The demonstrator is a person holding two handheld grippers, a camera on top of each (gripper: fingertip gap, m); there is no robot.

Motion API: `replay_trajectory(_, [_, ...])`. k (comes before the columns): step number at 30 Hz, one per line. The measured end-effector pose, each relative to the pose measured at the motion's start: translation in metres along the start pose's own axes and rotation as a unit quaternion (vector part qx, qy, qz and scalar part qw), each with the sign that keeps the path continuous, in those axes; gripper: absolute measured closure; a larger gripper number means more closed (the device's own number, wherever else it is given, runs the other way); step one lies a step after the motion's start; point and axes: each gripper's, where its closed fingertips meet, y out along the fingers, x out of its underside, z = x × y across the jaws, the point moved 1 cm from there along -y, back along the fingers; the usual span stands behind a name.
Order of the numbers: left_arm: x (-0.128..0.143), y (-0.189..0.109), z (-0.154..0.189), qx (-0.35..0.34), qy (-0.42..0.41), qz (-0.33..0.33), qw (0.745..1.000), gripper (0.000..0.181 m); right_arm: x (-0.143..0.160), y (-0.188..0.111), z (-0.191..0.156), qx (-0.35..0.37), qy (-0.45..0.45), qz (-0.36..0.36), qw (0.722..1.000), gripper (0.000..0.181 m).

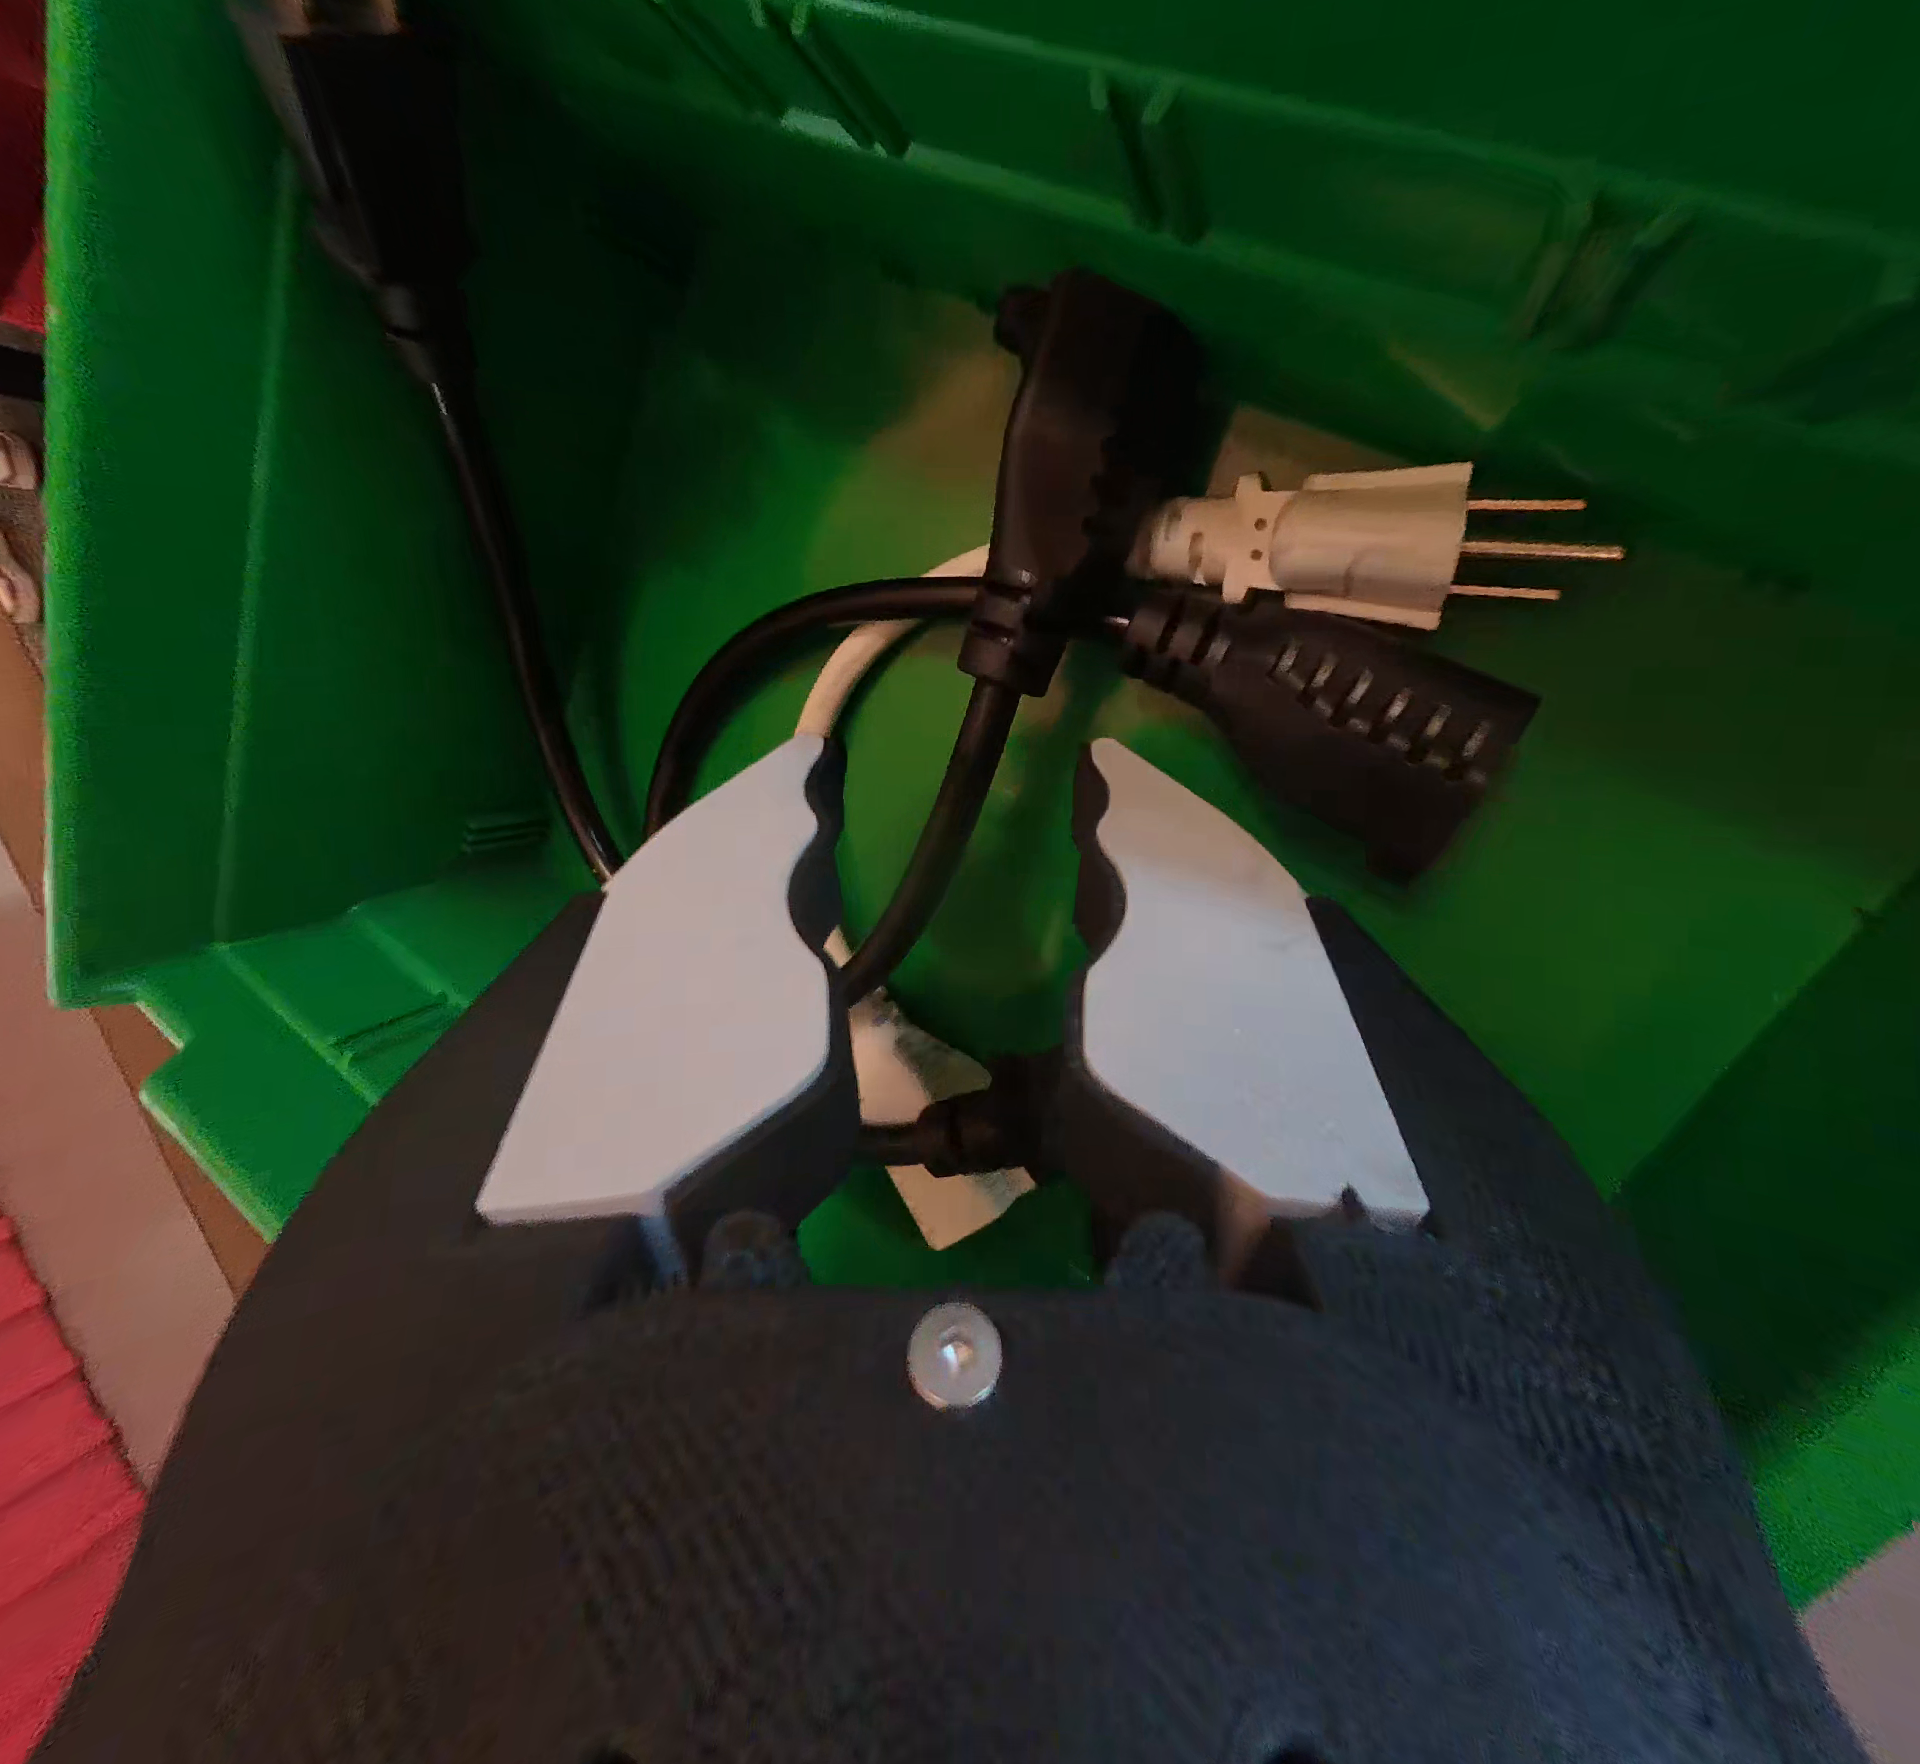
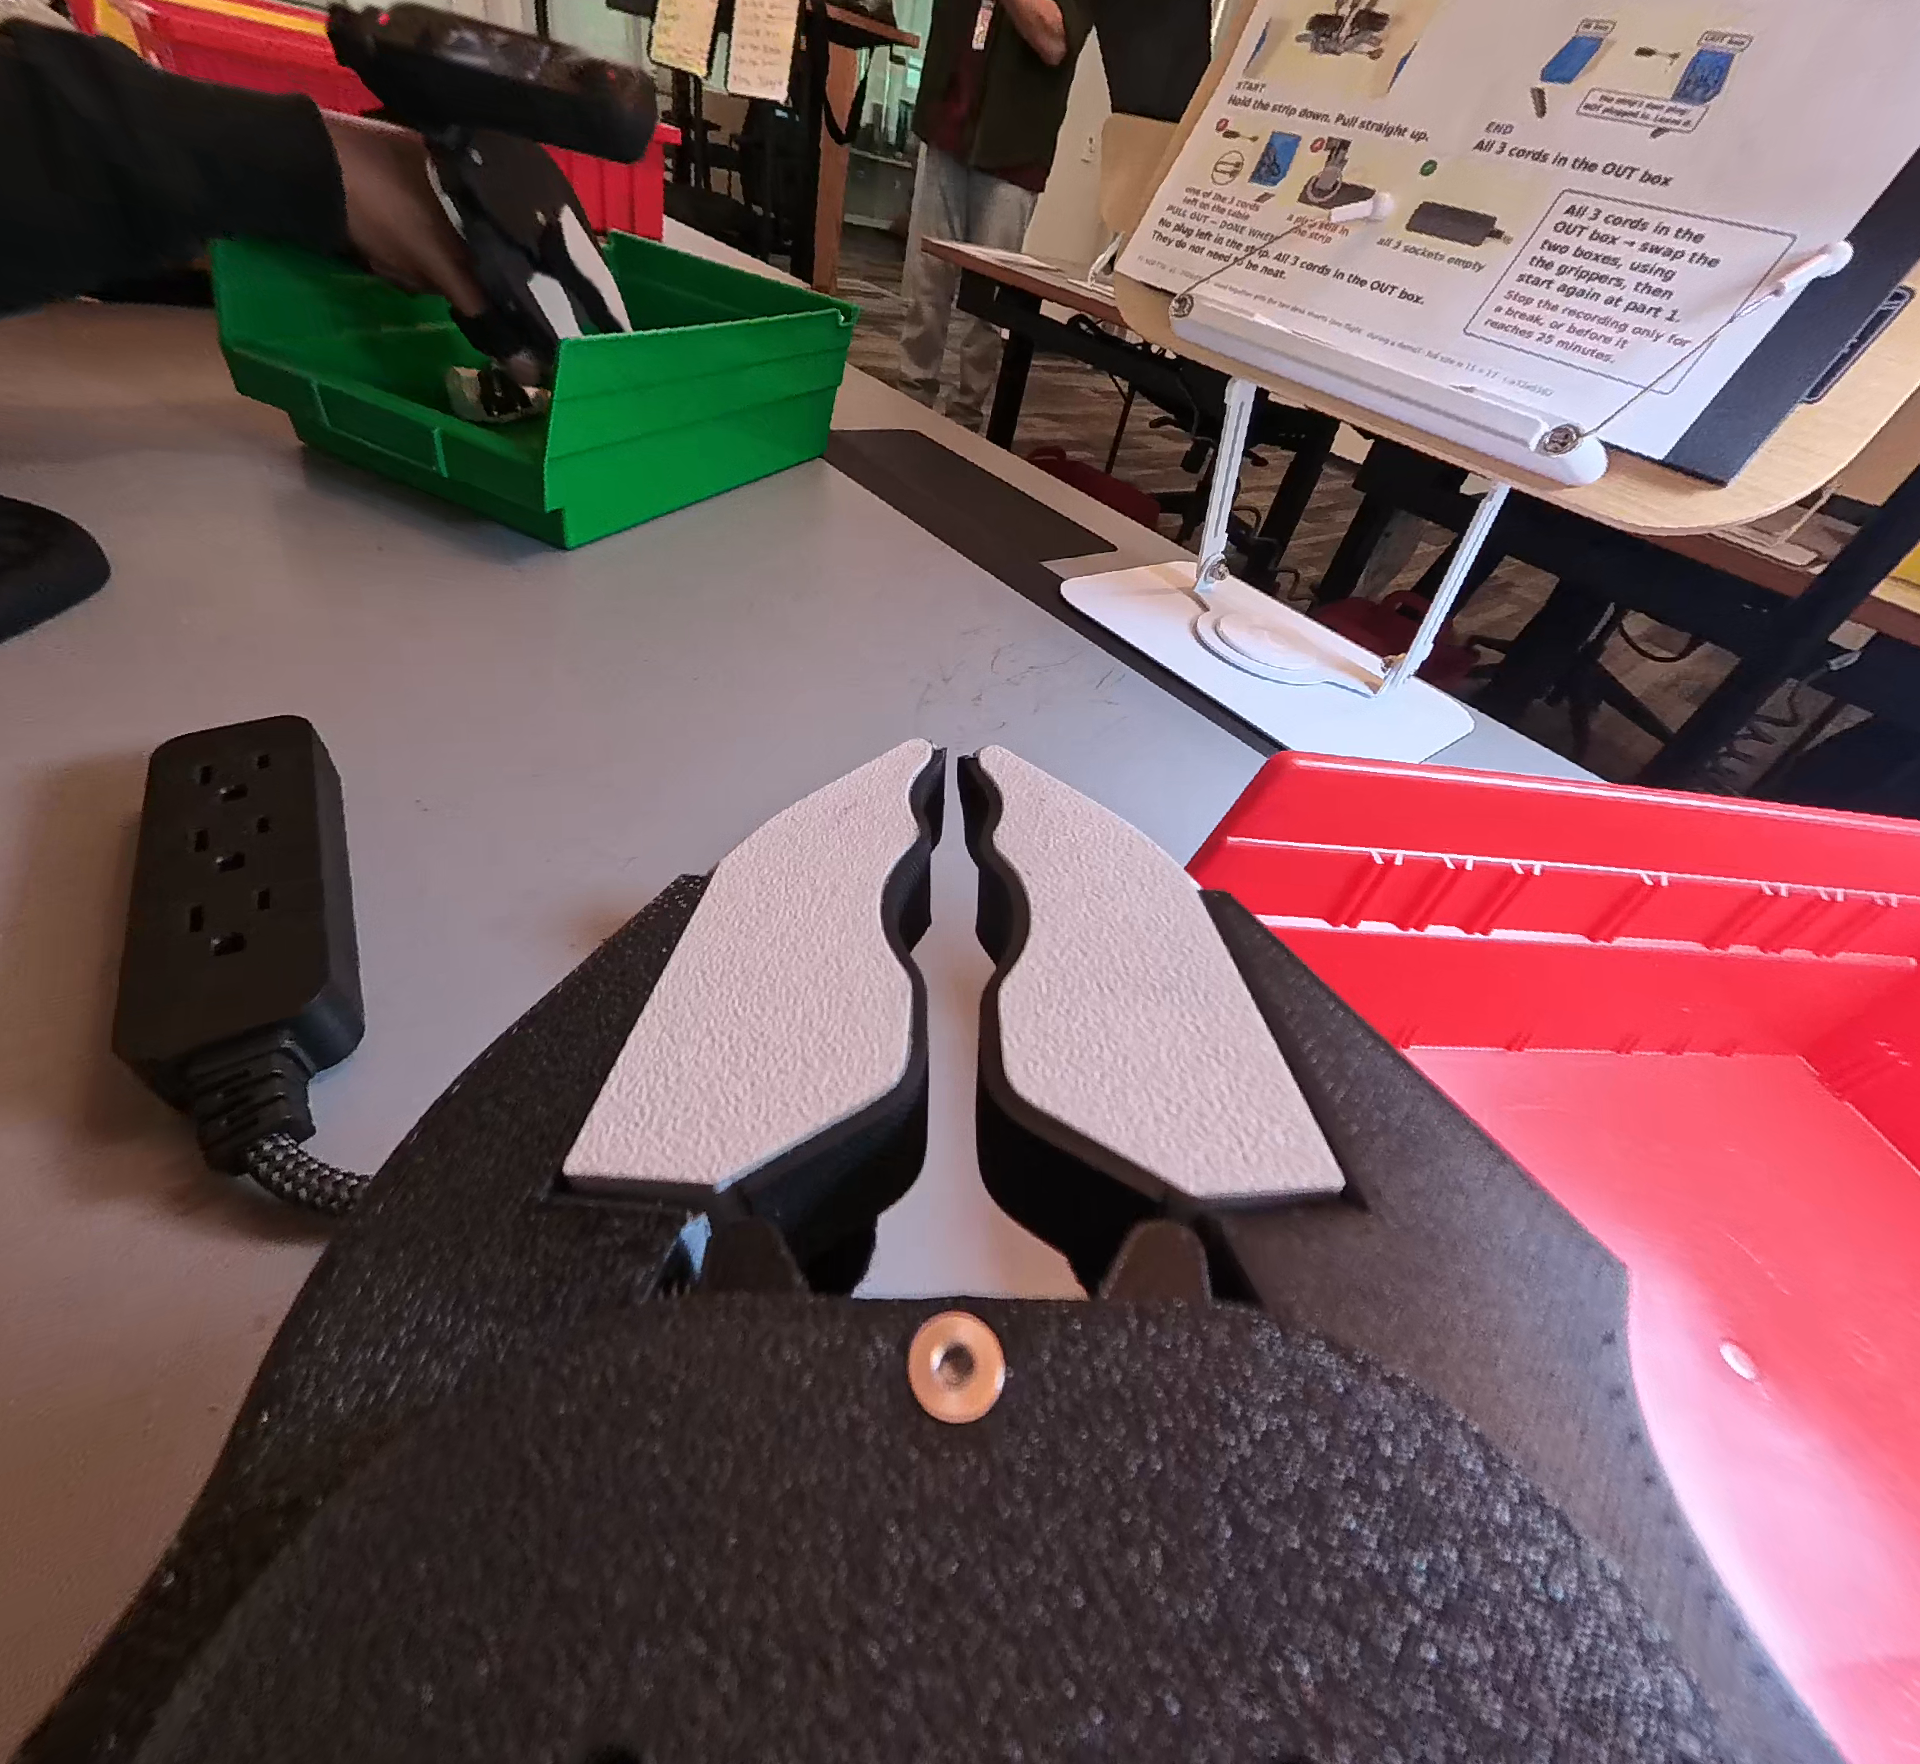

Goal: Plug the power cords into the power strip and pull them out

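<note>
My left gripper point(image 1: 961, 764) is open inside the green bin point(image 1: 260, 571), just above a tangle of cords. A thin black cord point(image 1: 935, 841) runs loosely through the gap between its fingers. Beyond lie a black flat plug point(image 1: 1091, 467), a white three-prong plug point(image 1: 1351, 551) and a black socket end point(image 1: 1340, 738). Another black plug point(image 1: 343, 104) leans on the bin's left wall. My right gripper point(image 2: 951, 764) is shut and empty over the grey table. The black power strip point(image 2: 239, 893) lies to its left with all three sockets bare.
An empty red bin point(image 2: 1558, 987) sits right of my right gripper. The green bin point(image 2: 623, 426) stands at the table's far left with the left gripper point(image 2: 504, 379) in it. A white stand with an instruction sheet point(image 2: 1507, 187) is at the far right. A person stands behind. Tip to tip, the grippers are about 50 cm apart. The right gripper is farther from the black flat plug point(image 1: 1091, 467), some 45 cm, than the left, some 5 cm.
</note>
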Motion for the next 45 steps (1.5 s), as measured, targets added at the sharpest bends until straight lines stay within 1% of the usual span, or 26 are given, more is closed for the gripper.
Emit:
replay_trajectory(4, [0.000,0.005,-0.001,-0.015,0.022,0.000,1.000,0.152,0.001,0.001,-0.001,-0.002,-0.003,-0.004,1.000,0.179])
replay_trajectory(7, [-0.003,0.006,0.000,-0.024,0.034,0.014,0.999,0.171,0.001,0.000,-0.001,-0.001,-0.005,-0.004,1.000,0.179])
replay_trajectory(10, [-0.005,0.002,-0.004,-0.053,0.043,0.035,0.997,0.171,0.002,0.001,0.000,-0.001,-0.002,-0.006,1.000,0.180])
replay_trajectory(12, [-0.010,-0.007,-0.010,-0.076,0.031,0.060,0.995,0.171,0.003,0.001,-0.001,-0.002,-0.002,-0.007,1.000,0.180])
replay_trajectory(17, [-0.029,-0.044,-0.027,-0.118,-0.006,0.140,0.983,0.172,0.005,0.003,-0.002,-0.003,-0.004,-0.013,1.000,0.180])
replay_trajectory(22, [-0.044,-0.087,-0.043,-0.163,-0.017,0.199,0.966,0.172,0.004,0.002,-0.001,-0.001,-0.003,-0.011,1.000,0.181])
replay_trajectory(28, [-0.054,-0.131,-0.049,-0.182,-0.022,0.242,0.953,0.172,0.005,0.003,-0.002,-0.002,-0.003,-0.015,1.000,0.181])
replay_trajectory(33, [-0.064,-0.166,-0.047,-0.195,-0.012,0.278,0.940,0.172,0.007,0.004,-0.003,-0.005,-0.002,-0.019,1.000,0.181])
replay_trajectory(36, [-0.070,-0.182,-0.041,-0.193,-0.008,0.301,0.934,0.172,0.008,0.004,-0.004,-0.007,-0.001,-0.021,1.000,0.181])
replay_trajectory(39, [-0.078,-0.200,-0.031,-0.174,-0.016,0.337,0.925,0.172,0.008,0.004,-0.004,-0.007,-0.001,-0.021,1.000,0.181])
replay_trajectory(45, [-0.101,-0.249,-0.006,-0.128,-0.024,0.432,0.893,0.172,0.007,0.004,-0.005,-0.010,0.002,-0.019,1.000,0.181])
